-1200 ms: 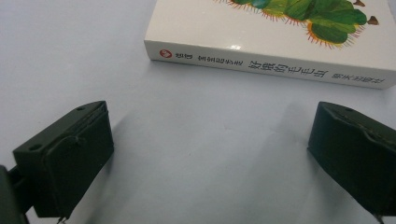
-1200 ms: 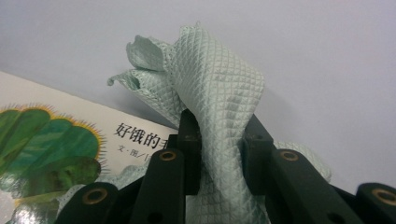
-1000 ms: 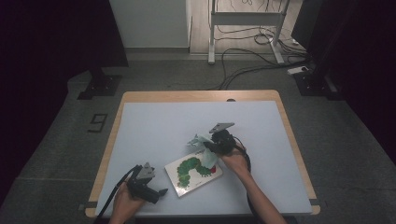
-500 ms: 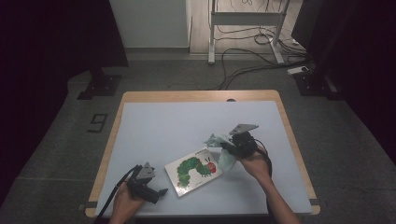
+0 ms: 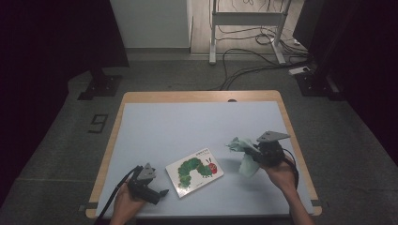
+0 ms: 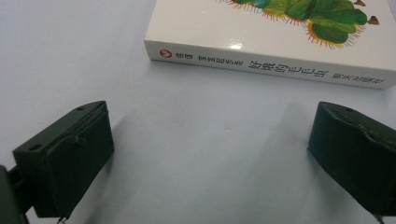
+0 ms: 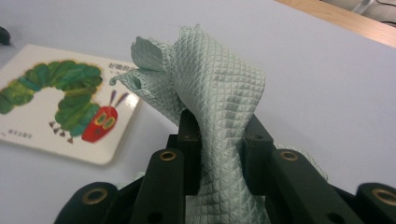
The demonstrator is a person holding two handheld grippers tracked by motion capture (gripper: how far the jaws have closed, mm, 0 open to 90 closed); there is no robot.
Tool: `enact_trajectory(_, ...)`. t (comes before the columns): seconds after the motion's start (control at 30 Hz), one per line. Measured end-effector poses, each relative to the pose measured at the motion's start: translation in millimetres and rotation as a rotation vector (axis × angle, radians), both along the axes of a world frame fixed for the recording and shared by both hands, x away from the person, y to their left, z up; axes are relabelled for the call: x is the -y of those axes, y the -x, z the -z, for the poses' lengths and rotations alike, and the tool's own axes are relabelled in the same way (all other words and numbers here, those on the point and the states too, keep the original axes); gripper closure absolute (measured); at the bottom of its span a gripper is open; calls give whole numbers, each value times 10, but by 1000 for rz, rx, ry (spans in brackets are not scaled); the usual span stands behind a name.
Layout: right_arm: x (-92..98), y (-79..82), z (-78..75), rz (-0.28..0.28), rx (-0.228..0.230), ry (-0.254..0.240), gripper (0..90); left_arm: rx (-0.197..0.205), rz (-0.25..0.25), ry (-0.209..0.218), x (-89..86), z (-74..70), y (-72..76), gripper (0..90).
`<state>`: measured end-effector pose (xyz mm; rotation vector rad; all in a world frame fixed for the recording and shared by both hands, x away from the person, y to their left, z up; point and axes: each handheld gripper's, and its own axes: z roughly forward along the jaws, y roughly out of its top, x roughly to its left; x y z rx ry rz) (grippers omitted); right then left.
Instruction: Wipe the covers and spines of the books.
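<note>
Tabletop [image 5: 187, 126]: pale, bare. Book [image 5: 194, 171]: flat, stiff, glossy. Cloth [image 7: 212, 93]: right of book, lifted clear, bunched; probably light, limp, best pinched mid-fold. Right gripper [image 5: 256, 152]: fingers clamped on cloth. Left gripper [image 5: 157, 193]: left of book, fingers spread, empty.

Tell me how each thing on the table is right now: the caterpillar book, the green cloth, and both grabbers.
White board book with a green caterpillar on the cover: closed, lying flat on the table, untouched.
Pale green waffle-textured cloth: bunched up, pinched between fingers, lifted off the table.
Right gripper: shut on the cloth, held right of the book.
Left gripper: open, nothing between its fingers, pointing at the book's spine.
Light blue table: bare around the book.
</note>
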<state>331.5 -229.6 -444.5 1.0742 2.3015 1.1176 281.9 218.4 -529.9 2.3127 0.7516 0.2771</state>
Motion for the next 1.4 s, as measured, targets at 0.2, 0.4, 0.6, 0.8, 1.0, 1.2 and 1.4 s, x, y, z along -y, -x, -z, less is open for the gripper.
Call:
enact_trajectory(0.2,267,138,-9,50,4,0,728,0,-2,1,1,0,0,0)
enact_trajectory(0.4,559,288,41,115,7,2,727,0,-1,-1,0,0,-1,0)
enact_trajectory(0.6,684,366,151,152,1,30,727,0,-2,0,0,0,0,0)
enact_trajectory(0.8,766,463,382,182,-16,58,727,0,0,-1,-1,-1,-1,0)
enact_trajectory(1.0,773,495,584,193,-30,77,726,0,-1,0,0,0,0,0)
enact_trajectory(1.2,762,504,728,200,-45,109,702,0,-1,-1,0,0,0,0)
enact_trajectory(1.4,761,518,757,202,-52,93,589,0,-1,-1,0,-1,-1,0)
